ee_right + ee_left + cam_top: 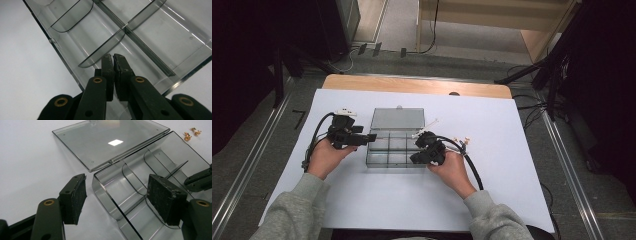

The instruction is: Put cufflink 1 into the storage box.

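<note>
Box: a clear compartment box (391, 147) lies in the middle of the white table sheet (377, 200), its lid (398, 119) opened flat on the far side.
Box inside: thin dividers (105, 47) cut it into cells; the cells I can see look empty.
Small parts: two gold terminals (191, 133) lie on the sheet just beside the far right corner of the box; more small parts (462, 142) lie right of the box, near the right hand.
Left gripper (362, 139): jaws wide, one pad (75, 198) outside the left end wall, the other pad (165, 198) inside the box; they do not seem to press the wall (105, 195).
Right gripper (113, 62): jaws nearly together, tips over a near cell at the right side of the box; I can see nothing between them.
Step, as I judge: steadying the box while the right gripper works at the cell.
How to do well: close the left pads on the end wall gently, so the light box does not slide or tip.
Also: keep the right tips low and clear of the dividers, since they are thin and may bend.
Risk: a push on the near wall can swing the whole box.
</note>
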